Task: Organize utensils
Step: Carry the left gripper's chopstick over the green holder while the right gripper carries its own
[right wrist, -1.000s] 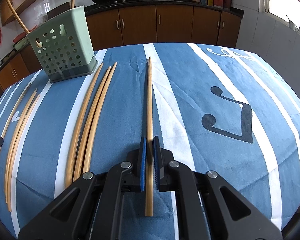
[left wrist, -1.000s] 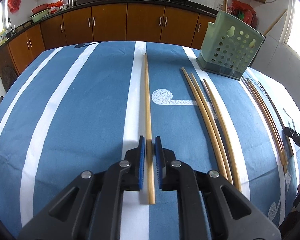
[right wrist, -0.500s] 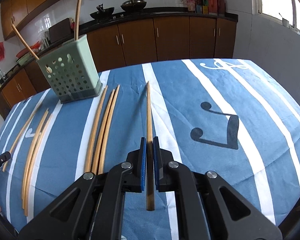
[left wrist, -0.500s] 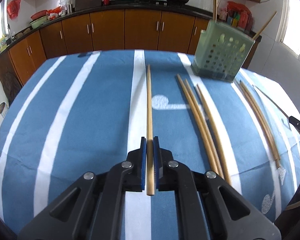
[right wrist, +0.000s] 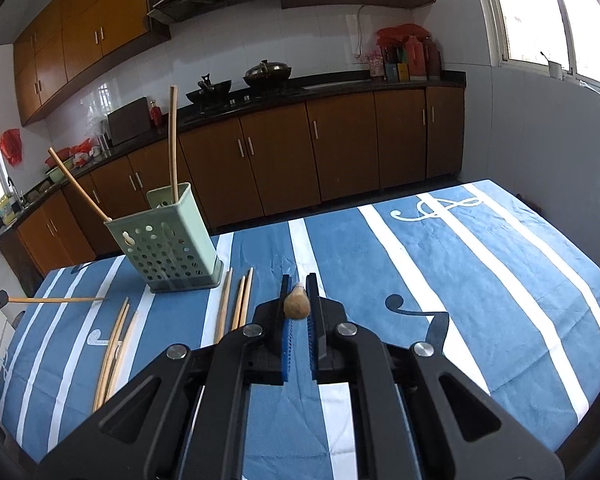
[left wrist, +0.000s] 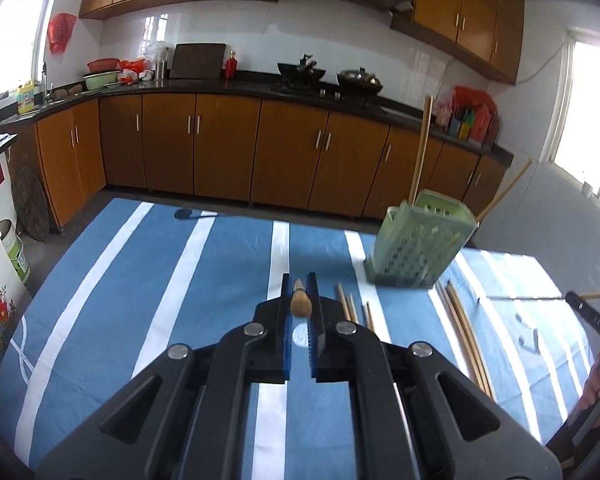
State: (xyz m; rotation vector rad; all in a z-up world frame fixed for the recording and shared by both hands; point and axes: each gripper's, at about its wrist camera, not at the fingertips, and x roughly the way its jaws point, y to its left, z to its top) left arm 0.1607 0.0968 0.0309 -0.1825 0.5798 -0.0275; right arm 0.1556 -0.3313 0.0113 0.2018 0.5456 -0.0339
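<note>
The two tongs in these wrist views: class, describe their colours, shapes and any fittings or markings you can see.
Both the left tongs and the right tongs look alike: matt black angular plastic arms with triangular cut-outs, round silver pivot bolts, and flat fingers lined with ribbed blue pads. No cables show. Seen from the right view, the left tongs carry small white markings.

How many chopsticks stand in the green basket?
2. The upright chopstick rises from the basket; the leaning chopstick tilts out over its left corner in the right wrist view. Shorter ones inside may be hidden.
</note>
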